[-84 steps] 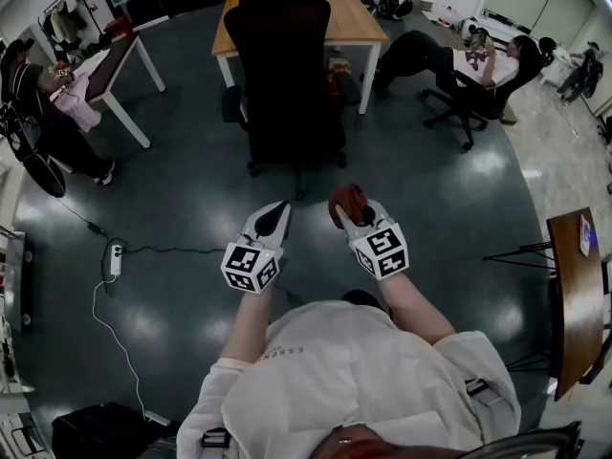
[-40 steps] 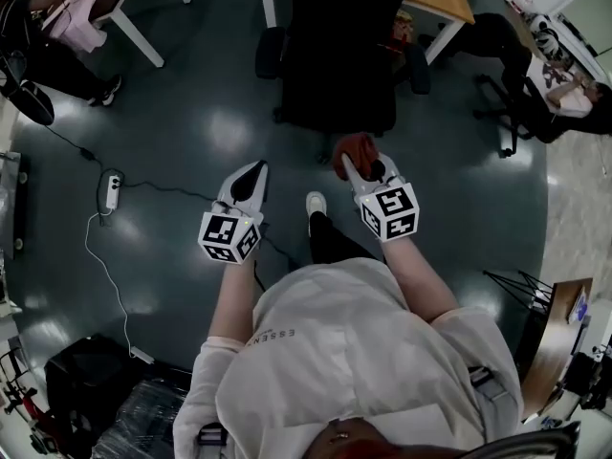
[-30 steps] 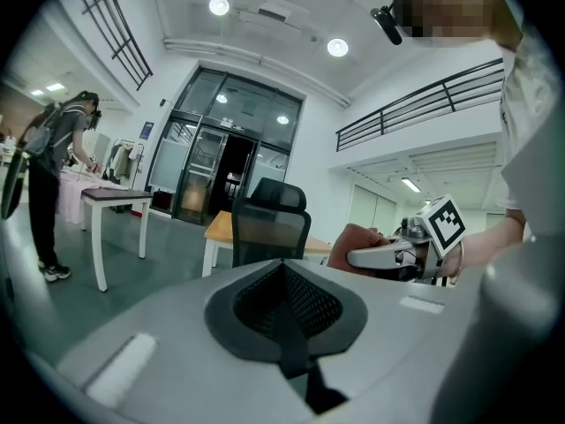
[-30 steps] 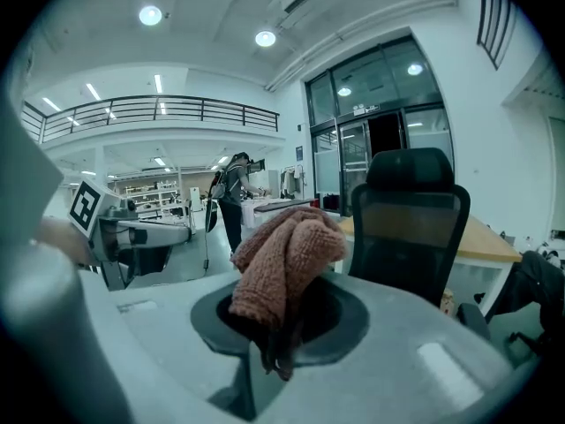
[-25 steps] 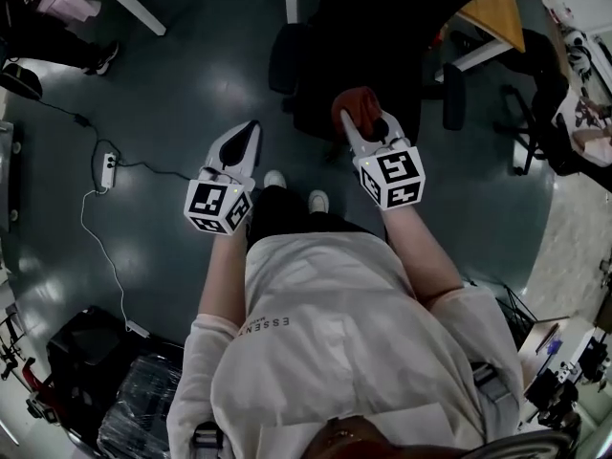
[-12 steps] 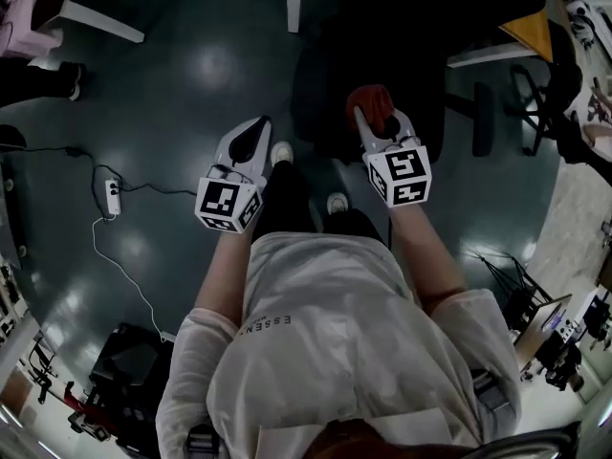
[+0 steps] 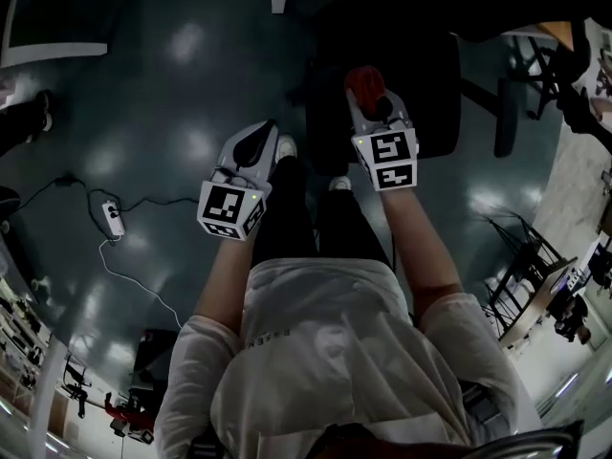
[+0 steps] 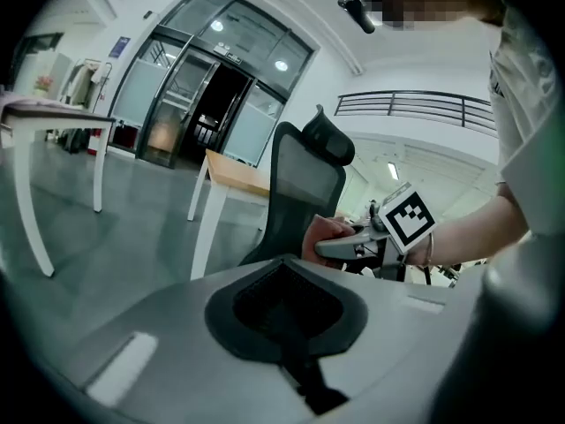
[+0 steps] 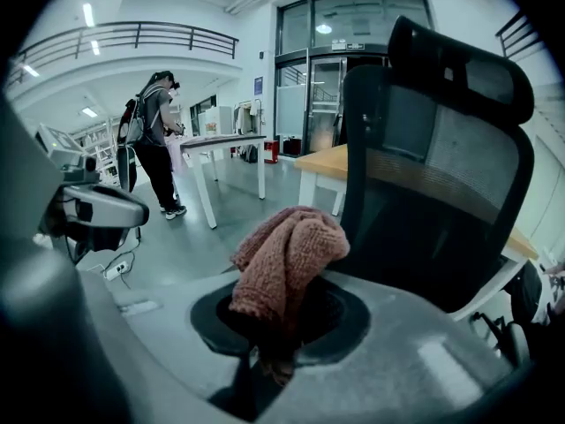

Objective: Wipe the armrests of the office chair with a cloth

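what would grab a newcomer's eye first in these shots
The rust-red knitted cloth bunched in the right gripper stands out, held up in front of the tall black mesh office chair. The left gripper hangs beside it, jaws together and empty, above the glossy dark floor.

We have the cloth (image 9: pixel 287 263) between the fingers of our right gripper (image 9: pixel 275 347), bunched above and ahead of their tips. Just beyond those fingertips, slightly to their right, stands the office chair (image 9: pixel 441 175), with a table (image 8: pixel 231 170) behind it. Our left gripper (image 8: pixel 296 343) has nothing between its fingers; the chair lies ahead and to their right. A power strip (image 7: pixel 113 220) lies on the floor, well left of the left fingers.
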Available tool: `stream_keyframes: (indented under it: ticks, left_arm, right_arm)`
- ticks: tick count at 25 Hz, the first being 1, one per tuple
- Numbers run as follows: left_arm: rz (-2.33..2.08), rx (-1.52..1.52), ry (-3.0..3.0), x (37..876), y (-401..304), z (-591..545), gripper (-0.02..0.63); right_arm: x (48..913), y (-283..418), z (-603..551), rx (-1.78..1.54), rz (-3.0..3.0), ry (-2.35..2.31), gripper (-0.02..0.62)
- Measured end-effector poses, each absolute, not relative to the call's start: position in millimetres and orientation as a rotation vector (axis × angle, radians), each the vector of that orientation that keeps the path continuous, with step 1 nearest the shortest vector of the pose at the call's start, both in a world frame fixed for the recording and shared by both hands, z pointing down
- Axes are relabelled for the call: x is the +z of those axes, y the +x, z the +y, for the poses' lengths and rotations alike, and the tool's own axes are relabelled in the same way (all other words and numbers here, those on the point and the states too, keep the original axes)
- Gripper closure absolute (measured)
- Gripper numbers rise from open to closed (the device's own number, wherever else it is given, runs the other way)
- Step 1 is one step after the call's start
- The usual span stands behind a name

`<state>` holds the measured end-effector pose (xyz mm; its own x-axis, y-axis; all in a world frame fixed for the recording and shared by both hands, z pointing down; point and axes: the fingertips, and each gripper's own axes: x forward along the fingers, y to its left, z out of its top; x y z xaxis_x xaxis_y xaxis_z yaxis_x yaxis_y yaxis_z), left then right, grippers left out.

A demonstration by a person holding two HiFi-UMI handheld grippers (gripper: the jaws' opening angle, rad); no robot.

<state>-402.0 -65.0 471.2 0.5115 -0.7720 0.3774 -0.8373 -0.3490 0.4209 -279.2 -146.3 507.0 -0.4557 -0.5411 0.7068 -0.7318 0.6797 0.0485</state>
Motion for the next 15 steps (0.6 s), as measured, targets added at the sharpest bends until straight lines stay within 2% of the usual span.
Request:
stream_keyframes:
  ticks: [7,15]
  left_arm:
    - [-1.256,0.139,2.135,505.7,-397.0,-60.4,0.589]
    - [-1.245,0.129,2.117,512.6,-387.5,-41.3,0.589]
  right_arm:
    - [530.1,-322.1,-161.6,0.245,-2.194,0.861,0.543]
    - [534.9,-336.7,-148.5,0.17,-2.215,0.762,0.543]
